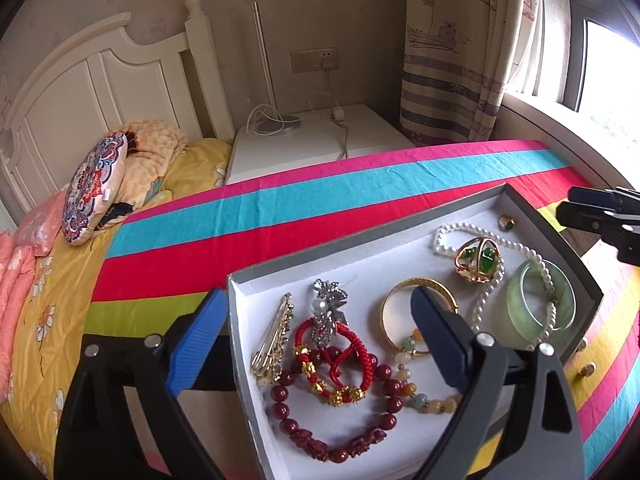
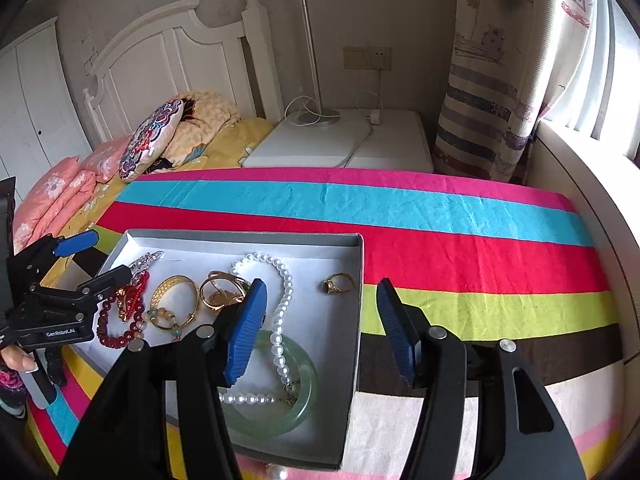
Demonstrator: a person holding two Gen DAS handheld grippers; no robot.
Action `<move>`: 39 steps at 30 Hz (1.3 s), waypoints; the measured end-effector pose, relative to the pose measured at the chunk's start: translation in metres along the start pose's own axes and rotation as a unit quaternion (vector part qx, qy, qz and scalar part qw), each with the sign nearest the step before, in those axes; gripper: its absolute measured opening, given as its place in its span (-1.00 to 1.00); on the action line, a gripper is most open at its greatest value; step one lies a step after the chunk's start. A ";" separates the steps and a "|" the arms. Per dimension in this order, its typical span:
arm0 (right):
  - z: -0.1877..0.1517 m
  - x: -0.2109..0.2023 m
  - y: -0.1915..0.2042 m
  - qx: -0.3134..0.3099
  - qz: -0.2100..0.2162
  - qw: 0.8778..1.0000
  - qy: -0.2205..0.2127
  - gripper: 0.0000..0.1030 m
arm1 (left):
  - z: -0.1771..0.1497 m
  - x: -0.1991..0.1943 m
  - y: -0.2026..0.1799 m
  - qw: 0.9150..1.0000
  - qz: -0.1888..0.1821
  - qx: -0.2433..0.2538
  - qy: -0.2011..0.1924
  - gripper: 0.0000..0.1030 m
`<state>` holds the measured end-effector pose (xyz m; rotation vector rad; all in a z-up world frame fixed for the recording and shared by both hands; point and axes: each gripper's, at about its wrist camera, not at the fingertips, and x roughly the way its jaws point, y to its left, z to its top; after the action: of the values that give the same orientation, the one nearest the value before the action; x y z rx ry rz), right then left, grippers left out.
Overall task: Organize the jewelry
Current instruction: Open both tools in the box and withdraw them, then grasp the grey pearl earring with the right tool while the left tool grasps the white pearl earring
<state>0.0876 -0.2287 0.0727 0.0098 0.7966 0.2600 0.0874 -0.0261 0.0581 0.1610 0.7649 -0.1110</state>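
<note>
Blue-padded left tongs sit closest to the left wrist lens, spread wide and released; one finger lies outside the left wall of the grey box, the other hangs over the gold bangle inside it; the right tongs are likewise released, straddling the box's right wall, one pad above the jade bangle, the other over the striped cloth on the tabletop; within the white-lined box lie a dark red bead bracelet, a red cord bracelet with gold beads, a gold hair clip near the left wall, a silver brooch, a pearl necklace draped across the jade bangle, a gold ornament with green stones and a small ring alone near the far right corner; a small gold piece rests on the cloth just outside the box; beyond the tabletop stand a bed with a patterned cushion, a white nightstand and a curtain
</note>
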 end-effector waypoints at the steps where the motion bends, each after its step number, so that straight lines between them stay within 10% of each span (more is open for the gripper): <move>1: -0.002 -0.007 0.002 -0.005 0.003 1.000 -0.006 0.12 | -0.001 -0.006 -0.001 1.000 0.001 -0.001 -0.006 0.87; 12: -0.057 -0.082 -0.013 0.000 0.021 0.998 -0.067 0.30 | -0.049 -0.079 -0.014 0.997 -0.033 -0.054 -0.045 0.96; 24: -0.120 -0.071 0.014 -0.054 0.003 0.998 0.014 0.29 | -0.131 -0.092 -0.051 0.995 -0.102 -0.010 0.012 0.96; 39: -0.130 -0.038 0.052 -0.129 0.013 0.990 0.054 -0.43 | -0.138 -0.075 -0.039 0.989 -0.128 -0.051 0.052 0.95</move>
<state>-0.0415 -0.1989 0.0139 -0.2400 0.8658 0.3901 -0.0666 -0.0361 0.0086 -0.0290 0.8912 -0.3078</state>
